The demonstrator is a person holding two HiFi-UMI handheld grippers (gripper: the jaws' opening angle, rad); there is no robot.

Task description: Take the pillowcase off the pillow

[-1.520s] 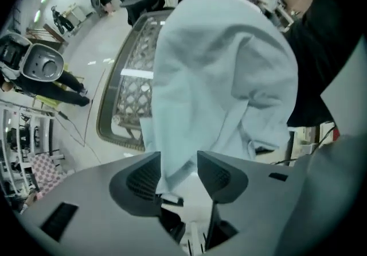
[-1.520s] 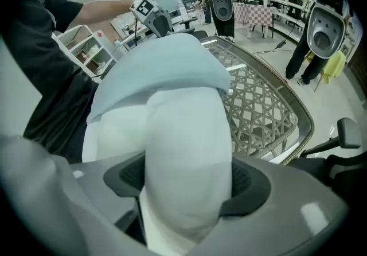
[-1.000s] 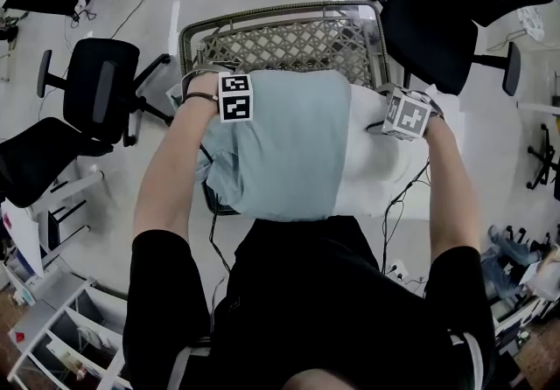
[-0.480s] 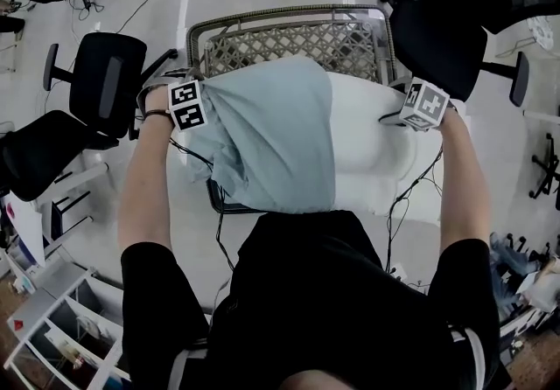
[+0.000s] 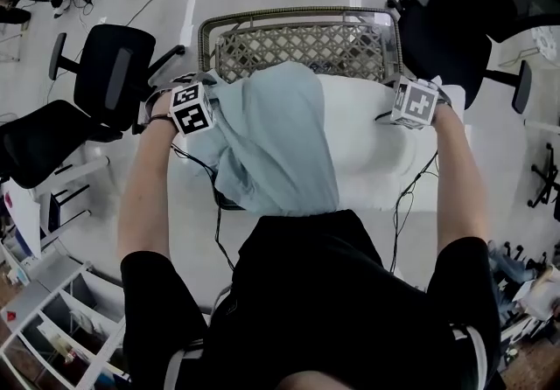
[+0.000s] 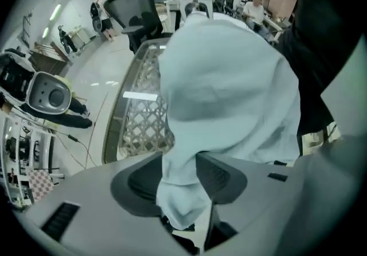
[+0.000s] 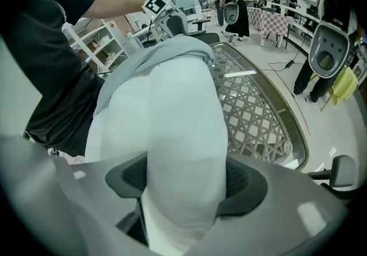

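Head view: both forearms stretched forward above a wicker basket (image 5: pixel 297 40). Left gripper (image 6: pixel 180 164) points straight down; its jaws have just been opening, with the blue pillowcase (image 5: pixel 271 143) bunched between them against both pads. Right gripper (image 7: pixel 184 177) is tilted steeply down, jaws wide, clamping the white pillow (image 5: pixel 372 152). The pillowcase covers the pillow's left half.

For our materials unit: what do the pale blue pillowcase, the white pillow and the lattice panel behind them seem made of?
Pillowcase: thin matte cloth, likely cotton; it bunches in soft folds.
Pillow: white fabric over soft filling; it bulges and pinches in.
Lattice panel: looks like woven cane or rattan; could be plastic.
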